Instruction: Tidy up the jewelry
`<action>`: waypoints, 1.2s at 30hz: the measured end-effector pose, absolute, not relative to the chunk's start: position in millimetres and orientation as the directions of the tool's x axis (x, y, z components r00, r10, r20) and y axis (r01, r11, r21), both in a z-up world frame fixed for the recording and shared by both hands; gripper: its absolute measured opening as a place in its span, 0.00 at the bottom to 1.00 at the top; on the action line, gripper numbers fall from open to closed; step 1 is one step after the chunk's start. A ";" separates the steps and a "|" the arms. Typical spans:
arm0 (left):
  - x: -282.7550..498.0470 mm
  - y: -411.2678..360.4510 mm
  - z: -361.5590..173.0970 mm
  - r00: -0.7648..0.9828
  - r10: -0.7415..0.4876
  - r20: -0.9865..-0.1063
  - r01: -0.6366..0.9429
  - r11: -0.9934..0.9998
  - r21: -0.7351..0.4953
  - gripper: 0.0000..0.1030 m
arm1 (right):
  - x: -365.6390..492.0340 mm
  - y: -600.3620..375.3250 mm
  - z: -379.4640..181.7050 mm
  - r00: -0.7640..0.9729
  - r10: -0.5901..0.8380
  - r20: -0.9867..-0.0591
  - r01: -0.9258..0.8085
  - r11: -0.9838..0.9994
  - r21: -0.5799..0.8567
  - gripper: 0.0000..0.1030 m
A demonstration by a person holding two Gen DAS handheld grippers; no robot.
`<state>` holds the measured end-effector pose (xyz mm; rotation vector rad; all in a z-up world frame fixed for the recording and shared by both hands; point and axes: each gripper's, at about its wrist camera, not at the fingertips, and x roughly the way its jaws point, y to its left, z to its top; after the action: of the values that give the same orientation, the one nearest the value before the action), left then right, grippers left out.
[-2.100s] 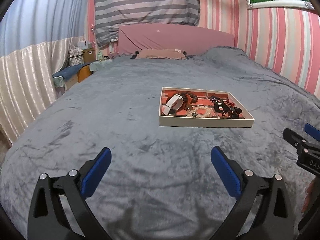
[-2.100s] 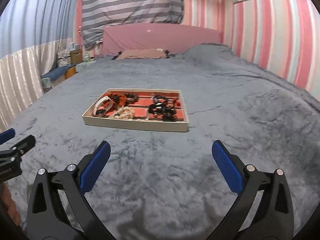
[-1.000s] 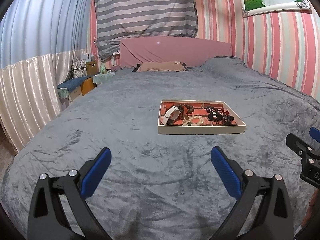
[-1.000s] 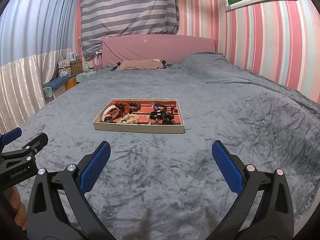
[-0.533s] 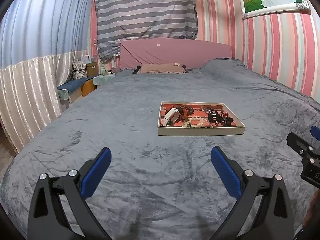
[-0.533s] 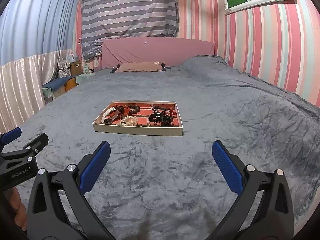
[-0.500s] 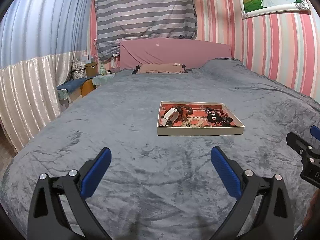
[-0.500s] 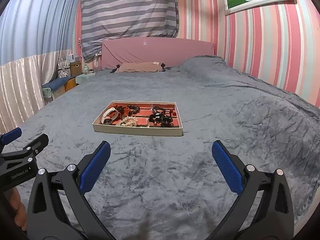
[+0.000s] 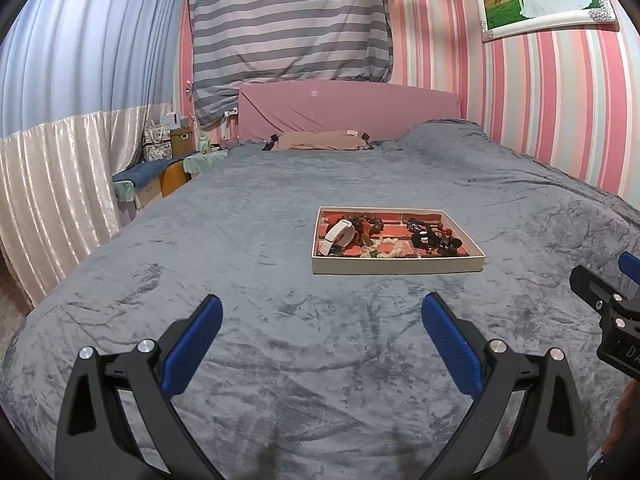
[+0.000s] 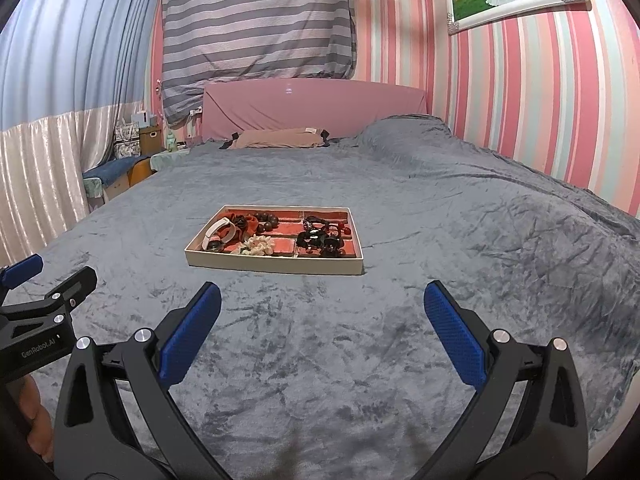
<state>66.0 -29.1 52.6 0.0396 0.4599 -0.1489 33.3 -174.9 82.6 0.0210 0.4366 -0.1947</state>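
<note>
A shallow cream jewelry tray point(image 9: 396, 267) with a red lining lies on the grey bedspread; it also shows in the right wrist view point(image 10: 276, 264). In it lie a white bracelet point(image 9: 338, 234), dark brown beads point(image 9: 372, 225), a cream beaded piece point(image 9: 386, 248) and a black and red tangle of jewelry point(image 9: 434, 237). My left gripper point(image 9: 320, 312) is open and empty, held well short of the tray. My right gripper point(image 10: 322, 300) is open and empty, also short of the tray. Each gripper shows at the edge of the other's view.
The grey bedspread point(image 9: 256, 240) covers a wide bed with a pink headboard point(image 9: 348, 110) and a tan pillow point(image 9: 320, 140). A bedside stand with boxes point(image 9: 168, 148) is at the far left. A striped wall point(image 10: 540, 80) bounds the right side.
Both grippers have drawn back and risen a little, so the tray looks smaller and farther away than two seconds ago. Both stay open.
</note>
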 end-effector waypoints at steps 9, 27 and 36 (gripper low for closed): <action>65.7 -29.4 52.8 0.887 -0.132 -0.443 0.153 0.988 0.011 0.95 | 32.5 -174.9 82.7 0.887 -0.184 -0.425 0.194 0.981 -0.019 0.96; 65.7 -32.9 50.9 0.886 -0.131 -0.445 0.158 0.987 0.023 0.95 | 34.0 -176.4 82.0 0.885 -0.182 -0.428 0.193 0.981 -0.017 0.96; 66.6 -32.8 49.2 0.885 -0.131 -0.448 0.158 0.987 0.024 0.95 | 35.6 -179.1 79.1 0.883 -0.184 -0.432 0.195 0.981 -0.019 0.96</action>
<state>66.6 -32.8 49.2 0.0602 0.4614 -0.1508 35.6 -179.1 79.1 0.0254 0.4472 -0.1970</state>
